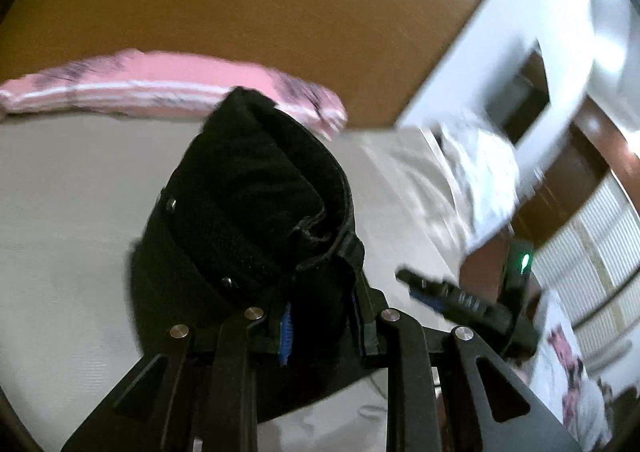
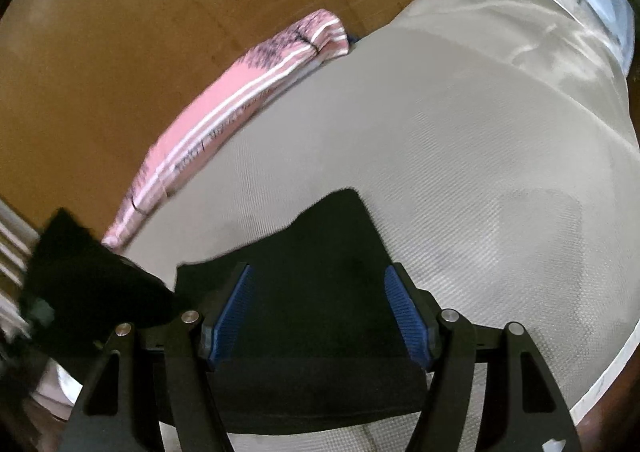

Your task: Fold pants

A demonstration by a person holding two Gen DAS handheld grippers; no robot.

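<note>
Brightness: moderate indoor light; pale bed cover (image 2: 460, 156) evenly lit, black pants (image 1: 248, 188) nearly featureless.
Light source: bright blown-out patch at the upper right of the left wrist view.
Glare: sheen on the satin fabric (image 2: 532, 12) at the bed's far end.
Blur: strong motion smear in the left wrist view, pink striped cloth (image 1: 160, 84) streaked; right wrist view milder, its left edge smeared.
Distortion: fisheye bending, dark vignette in all corners.
Shadows: soft, faint on the cover.
</note>
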